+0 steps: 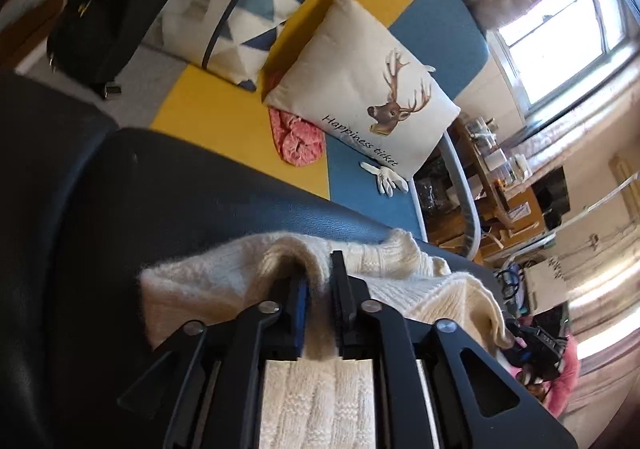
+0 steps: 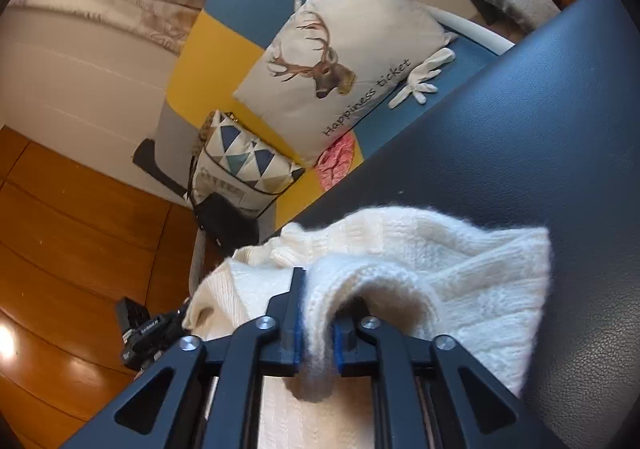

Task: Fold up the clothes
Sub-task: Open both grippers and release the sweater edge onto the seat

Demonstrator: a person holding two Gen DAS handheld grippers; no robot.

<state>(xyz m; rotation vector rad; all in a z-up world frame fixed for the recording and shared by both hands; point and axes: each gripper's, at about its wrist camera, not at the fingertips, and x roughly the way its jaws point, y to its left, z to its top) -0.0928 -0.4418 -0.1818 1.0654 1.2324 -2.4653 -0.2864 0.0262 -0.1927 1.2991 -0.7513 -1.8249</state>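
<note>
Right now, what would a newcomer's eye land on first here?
The cream knit sweater on the dark padded surface, a fold pinched in each claw: left claw, right claw. Behind it, the deer pillow on the yellow-and-blue sofa.

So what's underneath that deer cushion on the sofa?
A pink knitted cloth pokes out from under the deer cushion, and a white glove lies by its corner. How far the cloth reaches under it is hidden.
</note>
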